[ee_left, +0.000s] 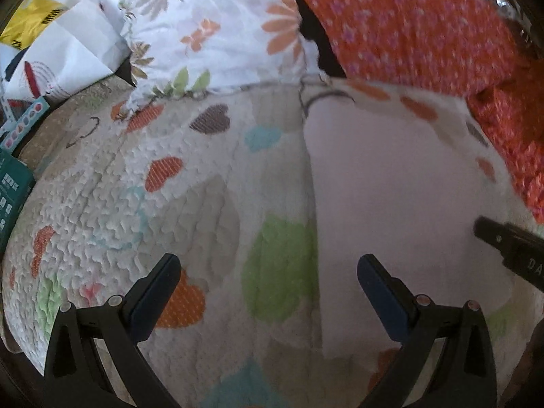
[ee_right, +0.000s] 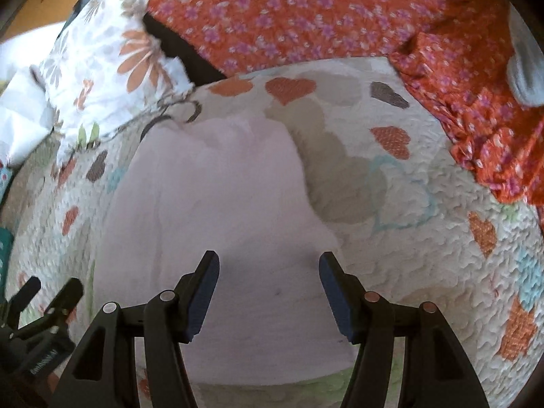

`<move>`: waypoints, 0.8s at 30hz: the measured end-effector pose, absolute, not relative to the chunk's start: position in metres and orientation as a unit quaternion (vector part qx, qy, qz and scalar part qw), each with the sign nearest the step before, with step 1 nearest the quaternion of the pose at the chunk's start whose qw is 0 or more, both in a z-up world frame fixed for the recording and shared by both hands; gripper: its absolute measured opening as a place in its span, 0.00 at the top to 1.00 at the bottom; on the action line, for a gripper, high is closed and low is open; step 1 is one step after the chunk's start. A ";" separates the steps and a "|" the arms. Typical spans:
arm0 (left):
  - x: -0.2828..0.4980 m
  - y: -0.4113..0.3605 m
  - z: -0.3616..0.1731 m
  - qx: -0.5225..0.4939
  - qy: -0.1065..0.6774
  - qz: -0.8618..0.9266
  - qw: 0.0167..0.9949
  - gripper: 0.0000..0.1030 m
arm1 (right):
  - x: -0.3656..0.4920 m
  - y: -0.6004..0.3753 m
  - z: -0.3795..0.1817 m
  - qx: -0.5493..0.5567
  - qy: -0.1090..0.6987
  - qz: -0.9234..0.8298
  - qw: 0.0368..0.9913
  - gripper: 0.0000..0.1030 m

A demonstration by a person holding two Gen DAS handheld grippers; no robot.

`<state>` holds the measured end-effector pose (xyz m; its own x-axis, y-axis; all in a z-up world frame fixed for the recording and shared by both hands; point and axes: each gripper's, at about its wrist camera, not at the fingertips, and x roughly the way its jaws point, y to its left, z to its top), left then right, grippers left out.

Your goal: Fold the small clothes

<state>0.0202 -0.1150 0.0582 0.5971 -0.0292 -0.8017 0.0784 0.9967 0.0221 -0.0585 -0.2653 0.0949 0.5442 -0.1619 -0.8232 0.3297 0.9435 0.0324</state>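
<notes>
Pale pink garment [ee_right: 217, 210] runs lengthwise up-frame, directly under right gripper [ee_right: 268, 292]; left gripper [ee_left: 268, 292] straddles its left edge. Both agape, empty.

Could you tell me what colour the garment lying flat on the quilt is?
Pale pink garment, plain; clearest in the right wrist view.

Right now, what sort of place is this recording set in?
Most likely a bedroom, on a bed: a heart-print quilt covers the surface, a flowered pillow lies at its far edge, and a pale pink garment is spread out on it.
</notes>
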 end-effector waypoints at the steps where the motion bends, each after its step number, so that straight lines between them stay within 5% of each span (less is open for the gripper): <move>1: 0.020 -0.115 0.057 0.028 0.451 -0.032 0.891 0.00 | -0.059 -0.261 0.095 0.079 0.455 -0.139 0.876 0.36; 24: -0.006 -0.109 0.048 0.037 0.464 -0.053 0.883 0.00 | -0.067 -0.239 0.093 0.019 0.449 -0.147 0.881 0.33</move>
<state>-0.0057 -0.1089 0.0477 0.5636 -0.0597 -0.8239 0.1279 0.9917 0.0157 -0.0666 -0.2385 0.0931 0.5544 -0.2422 -0.7963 0.2755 0.9562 -0.0990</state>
